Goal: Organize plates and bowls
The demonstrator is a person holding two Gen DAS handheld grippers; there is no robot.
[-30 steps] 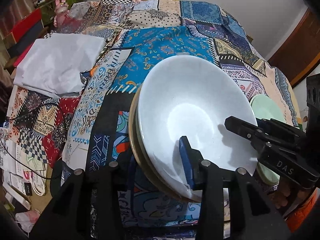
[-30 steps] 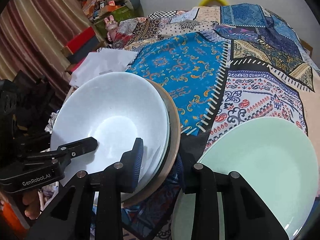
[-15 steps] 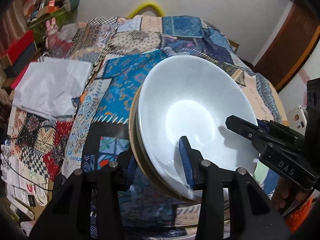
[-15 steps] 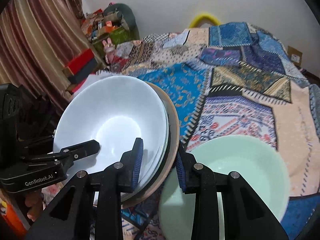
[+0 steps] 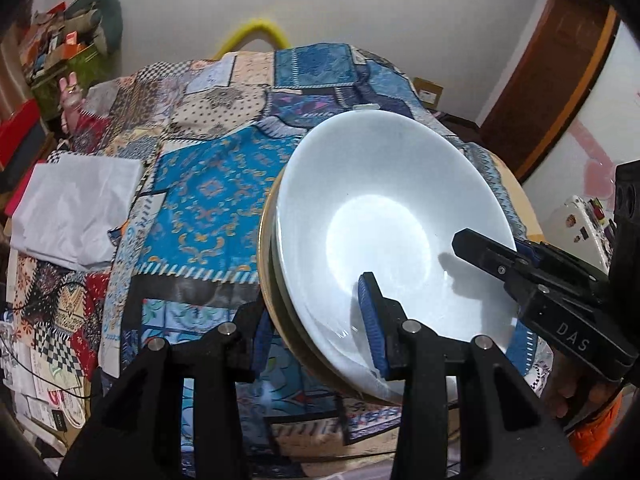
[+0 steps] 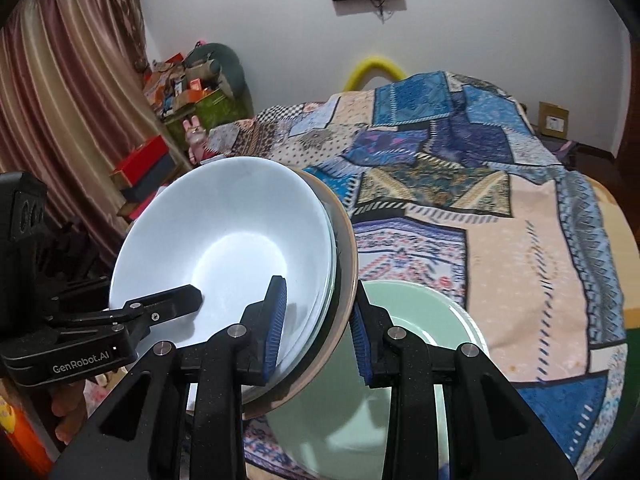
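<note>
A stack of bowls hangs tilted above the patchwork-covered surface, a white bowl (image 5: 392,216) (image 6: 224,248) on top and a tan bowl (image 5: 267,280) (image 6: 349,256) beneath. My left gripper (image 5: 314,322) is shut on the stack's near rim, one pad inside the white bowl and one under the tan bowl. My right gripper (image 6: 318,330) is shut on the opposite rim in the same way. Each gripper's upper finger also shows in the other view, the right gripper's finger (image 5: 480,246) and the left gripper's finger (image 6: 172,304). A pale green plate (image 6: 416,320) lies on the cloth below the right gripper.
The patchwork cloth (image 5: 208,200) (image 6: 460,184) covers the whole surface. A folded white cloth (image 5: 72,208) lies at its left edge. Boxes and clutter (image 6: 188,92) stand by the curtain (image 6: 60,120). A wooden door (image 5: 560,88) is at the right.
Both grippers have risen together with the bowl stack. The cloth has dropped farther below, more wall shows, and the green plate has left the left wrist view.
</note>
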